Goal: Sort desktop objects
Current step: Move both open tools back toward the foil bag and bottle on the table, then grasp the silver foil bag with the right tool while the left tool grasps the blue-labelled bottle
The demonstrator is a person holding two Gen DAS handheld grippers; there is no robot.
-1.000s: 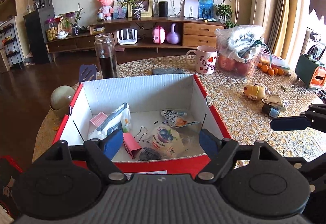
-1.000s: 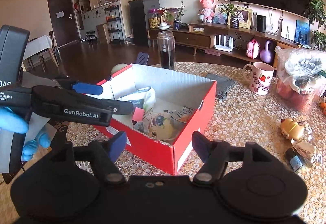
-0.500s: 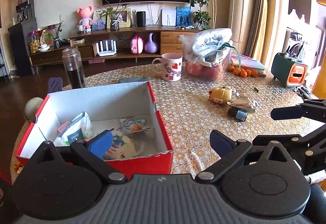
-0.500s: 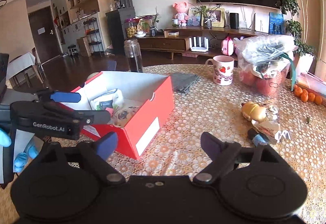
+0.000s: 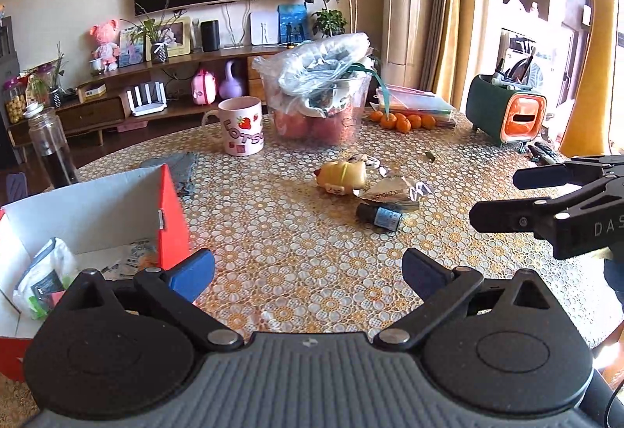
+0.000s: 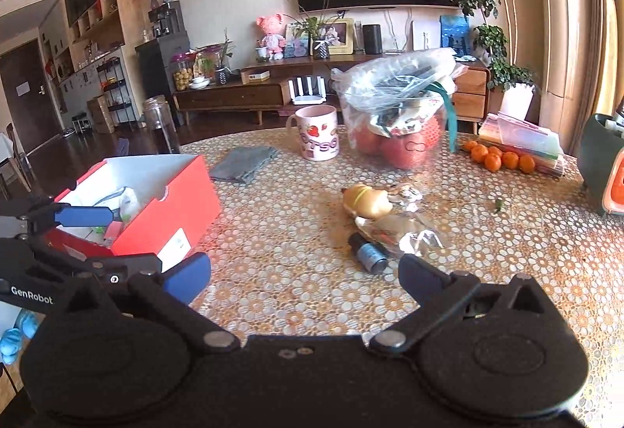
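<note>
Red cardboard box (image 6: 156,202) is sitting far left on the patterned surface (image 6: 296,233). Both claws, left (image 5: 308,274) and right (image 6: 304,278), have just been spreading wide, gripping nothing. The small dark glass bottle (image 6: 368,252) is lying centre: light, rigid, probably rolling; pinching across its body looks best.

Open red box (image 6: 171,209) at table's left, part-filled; yellow toy (image 6: 366,202), foil wrapper (image 6: 405,233), dark bottle (image 6: 368,253) mid-table

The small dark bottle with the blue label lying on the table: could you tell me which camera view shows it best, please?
The right wrist view shows the small dark bottle best: it lies close ahead, whole, cap and blue label distinct beside the foil wrapper. The left wrist view also shows the bottle unobstructed, but farther off and smaller.
</note>
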